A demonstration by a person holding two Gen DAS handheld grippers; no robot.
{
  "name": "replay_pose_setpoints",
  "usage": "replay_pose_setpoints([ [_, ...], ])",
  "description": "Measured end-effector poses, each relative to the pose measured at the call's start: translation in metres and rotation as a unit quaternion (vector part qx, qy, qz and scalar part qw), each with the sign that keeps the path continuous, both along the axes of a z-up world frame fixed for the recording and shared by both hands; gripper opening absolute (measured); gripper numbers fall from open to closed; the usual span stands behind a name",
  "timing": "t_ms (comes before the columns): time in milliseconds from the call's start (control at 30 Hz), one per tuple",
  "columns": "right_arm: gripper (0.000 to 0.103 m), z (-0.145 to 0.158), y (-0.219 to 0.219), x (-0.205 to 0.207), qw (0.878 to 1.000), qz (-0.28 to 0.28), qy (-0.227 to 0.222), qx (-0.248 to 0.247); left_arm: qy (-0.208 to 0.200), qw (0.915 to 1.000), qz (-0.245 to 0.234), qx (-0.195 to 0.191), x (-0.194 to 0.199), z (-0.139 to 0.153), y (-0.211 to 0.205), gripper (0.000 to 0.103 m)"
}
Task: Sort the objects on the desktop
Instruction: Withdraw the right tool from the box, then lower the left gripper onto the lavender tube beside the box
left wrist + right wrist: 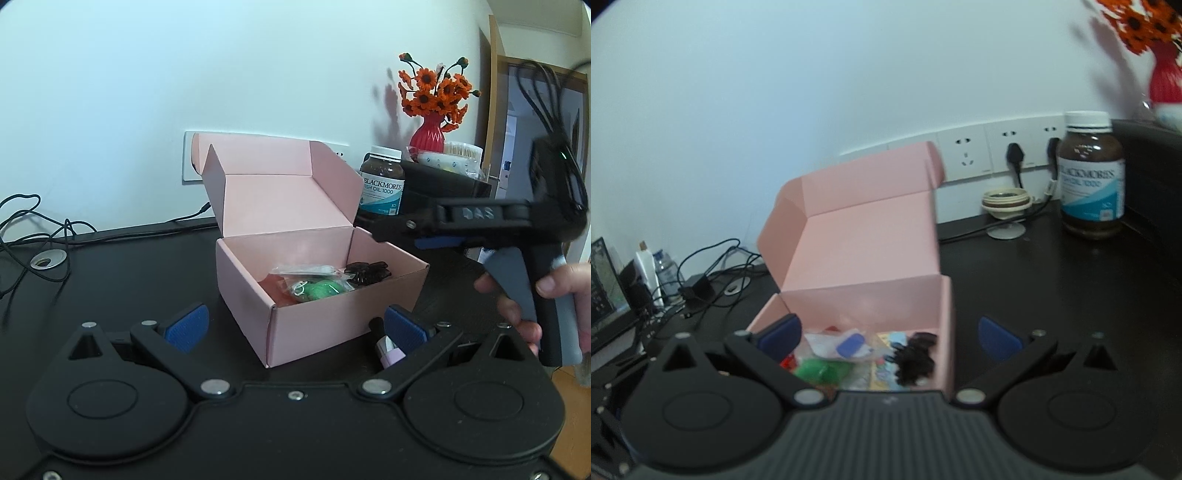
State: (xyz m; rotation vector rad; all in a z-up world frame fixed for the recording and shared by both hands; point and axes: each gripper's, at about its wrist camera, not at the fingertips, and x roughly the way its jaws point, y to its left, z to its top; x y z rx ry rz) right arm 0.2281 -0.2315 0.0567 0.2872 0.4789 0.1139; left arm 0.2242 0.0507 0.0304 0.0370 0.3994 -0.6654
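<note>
Box (314, 314), pink card, one, lid up, on black desk (129, 280) near the wall; holds a clear packet (306, 271), a green item (325, 288), something red (275, 291) and a black clip cluster (367, 273).

Left gripper (295, 326): jaws apart, empty, straddling the box's near corner. A small pink-and-black tube (388, 347) lies just beside its right pad.

Right gripper (888, 334): jaws wide, empty, over the box's near right end; a hand (554, 295) grips its handle.

Bottle (1091, 177), brown, one, right of box. Red vase (428, 136) with orange flowers behind it. Wall sockets (966, 155), three seen; two plugs. Cables (33, 225) at left, loose.
</note>
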Motion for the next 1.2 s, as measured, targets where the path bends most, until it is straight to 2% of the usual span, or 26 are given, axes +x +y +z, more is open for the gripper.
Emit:
replay_pose_setpoints([
  [167,0.102,-0.012,-0.013,-0.008,0.999,0.025,0.018,-0.019,-0.002,1.0,0.0,0.0,-0.001,0.0,0.0,0.103],
  [333,0.102,-0.027,-0.024,-0.012,0.998,0.045,0.043,-0.006,0.008,0.9999,0.006,-0.006,0.003,-0.001,0.002,0.103],
  [500,0.102,-0.027,-0.031,-0.025,0.998,0.057,0.023,-0.003,0.032,0.9991,0.015,-0.022,0.011,-0.002,0.007,0.103],
  [567,0.102,-0.026,-0.032,-0.028,0.998,0.063,0.014,-0.02,0.034,0.999,0.015,-0.025,0.012,-0.002,0.008,0.103],
  [633,0.102,-0.026,-0.034,-0.028,0.996,0.085,0.014,-0.014,0.028,0.9992,0.019,-0.022,0.01,-0.002,0.008,0.103],
  [800,0.102,-0.028,-0.039,-0.028,0.992,0.124,0.009,0.018,0.024,0.9991,0.034,0.002,0.007,-0.002,0.002,0.103],
  [900,0.102,-0.03,-0.046,-0.027,0.989,0.138,0.007,0.049,0.003,0.9988,0.047,0.013,-0.001,-0.001,0.001,0.103],
  [1000,0.102,-0.029,-0.053,-0.028,0.988,0.138,-0.005,0.071,-0.015,0.9956,0.073,0.057,-0.012,0.0,-0.011,0.103],
  [1067,0.102,-0.029,-0.057,-0.029,0.987,0.136,-0.011,0.089,-0.006,0.9945,0.064,0.083,-0.019,-0.002,-0.021,0.103],
  [1200,0.102,-0.029,-0.062,-0.03,0.984,0.136,-0.014,0.111,0.022,0.9961,0.029,0.08,-0.037,-0.002,-0.04,0.101],
])
